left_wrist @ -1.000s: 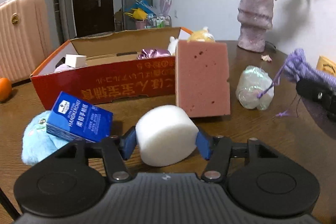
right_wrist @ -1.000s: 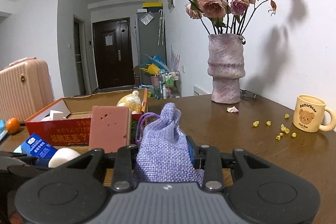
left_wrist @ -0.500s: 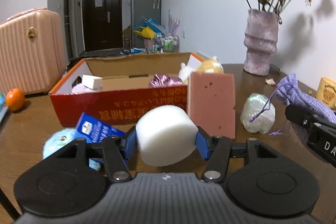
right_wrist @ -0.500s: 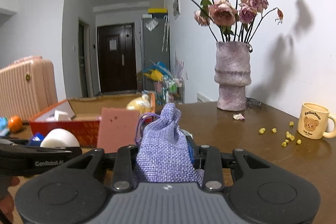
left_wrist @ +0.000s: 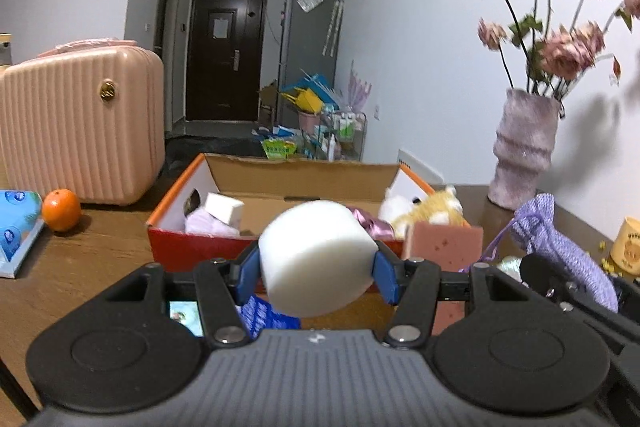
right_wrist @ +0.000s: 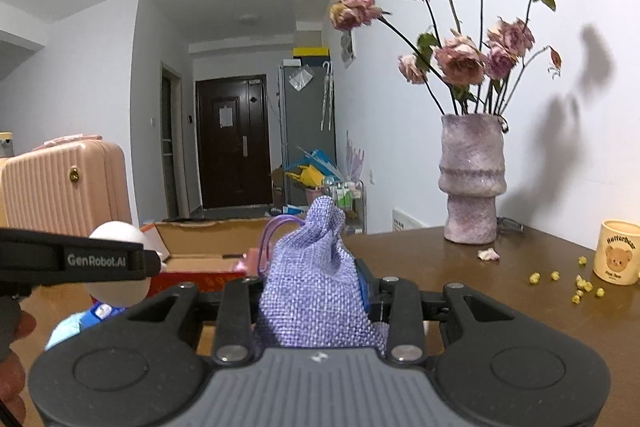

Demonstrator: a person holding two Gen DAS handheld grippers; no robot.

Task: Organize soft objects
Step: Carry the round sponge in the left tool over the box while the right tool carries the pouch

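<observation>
Both hand-held grippers have risen: left hand-held gripper (left_wrist: 316, 263) pinches the white foam cylinder (left_wrist: 316, 257) before the box (left_wrist: 276, 187); right hand-held gripper (right_wrist: 316, 291) clamps the purple pouch (right_wrist: 316, 279) above the bench (right_wrist: 500, 307)

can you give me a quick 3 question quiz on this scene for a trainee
1. True or false: the left gripper is shut on the white sponge.
2. What does the right gripper hold? A) orange B) purple pouch C) mug
3. Fill in: the plush toy lies in the ____.

Key:
1. True.
2. B, the purple pouch.
3. Box.
</observation>
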